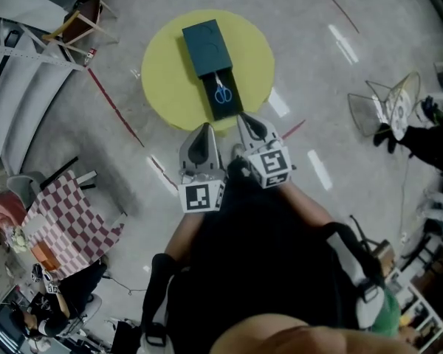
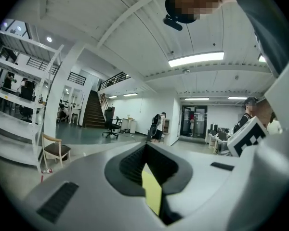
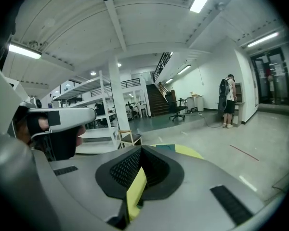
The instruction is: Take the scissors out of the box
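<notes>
- Scissors (image 1: 222,93) with blue handles lie inside the open box (image 1: 212,65), in its black tray, handles toward the person and blades pointing toward the dark teal lid (image 1: 206,46) at the far end.
- At the far left a red-and-white chequered cloth (image 1: 68,221) lies by the floor (image 1: 332,57); a wooden chair (image 1: 82,19) stands in the upper left corner, well apart from the table.
- The round yellow table (image 1: 166,76) carries the box, which runs lengthwise across its middle, the tray end near the table's near edge.
- The left tool (image 1: 204,127) is held close to the person's body, its tip just short of the table's near edge. Its own view shows the two jaws drawn together with nothing between them — only a thin yellow sliver shows through the slit. Its marker cube (image 1: 201,196) sits just behind.
- The right tool (image 1: 242,118) is just beside the left one, its tip at the table's rim and near the tray end of the box, not touching the scissors. Its jaws are likewise closed and empty — past their tips its own view catches the yellow table and a corner of the box.
- Well off to the right stands a wire chair (image 1: 384,109).
</notes>
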The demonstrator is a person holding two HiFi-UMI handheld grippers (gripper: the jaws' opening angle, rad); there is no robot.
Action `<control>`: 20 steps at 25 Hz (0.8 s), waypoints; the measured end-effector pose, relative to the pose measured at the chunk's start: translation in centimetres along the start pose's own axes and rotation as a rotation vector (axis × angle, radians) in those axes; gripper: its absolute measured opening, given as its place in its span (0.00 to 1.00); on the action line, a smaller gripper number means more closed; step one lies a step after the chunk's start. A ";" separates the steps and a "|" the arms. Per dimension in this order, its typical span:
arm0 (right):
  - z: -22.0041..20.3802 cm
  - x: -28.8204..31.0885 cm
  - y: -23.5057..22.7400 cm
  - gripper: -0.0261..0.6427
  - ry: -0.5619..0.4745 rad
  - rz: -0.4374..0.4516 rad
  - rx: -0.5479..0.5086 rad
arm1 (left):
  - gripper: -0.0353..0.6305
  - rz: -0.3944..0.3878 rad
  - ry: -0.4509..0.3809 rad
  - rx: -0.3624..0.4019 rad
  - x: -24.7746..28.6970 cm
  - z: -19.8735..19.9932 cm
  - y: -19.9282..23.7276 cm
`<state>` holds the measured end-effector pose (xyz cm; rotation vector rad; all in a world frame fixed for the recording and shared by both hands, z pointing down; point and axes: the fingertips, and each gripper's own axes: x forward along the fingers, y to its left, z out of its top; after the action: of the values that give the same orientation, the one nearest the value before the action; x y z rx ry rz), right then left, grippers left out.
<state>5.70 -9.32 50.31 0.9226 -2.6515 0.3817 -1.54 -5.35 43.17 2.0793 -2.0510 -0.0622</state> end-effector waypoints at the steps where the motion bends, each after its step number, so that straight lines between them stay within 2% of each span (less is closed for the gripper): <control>1: 0.0 0.6 -0.3 0.04 -0.002 -0.012 0.005 | 0.05 -0.005 -0.001 0.002 0.4 0.2 0.4; 9: -1.9 5.4 -1.7 0.04 0.068 -0.053 0.022 | 0.05 -0.017 0.030 -0.016 4.1 0.3 3.8; 15: -5.8 8.9 -2.1 0.04 0.198 -0.068 0.051 | 0.05 -0.033 0.051 -0.031 5.9 0.3 5.7; 20: -10.3 12.0 -3.6 0.04 0.327 -0.116 0.082 | 0.05 -0.040 0.074 -0.041 7.2 0.0 7.1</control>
<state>1.12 -15.16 64.69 0.9436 -2.2899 0.5643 -8.33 -12.54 45.39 2.0666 -1.9499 -0.0328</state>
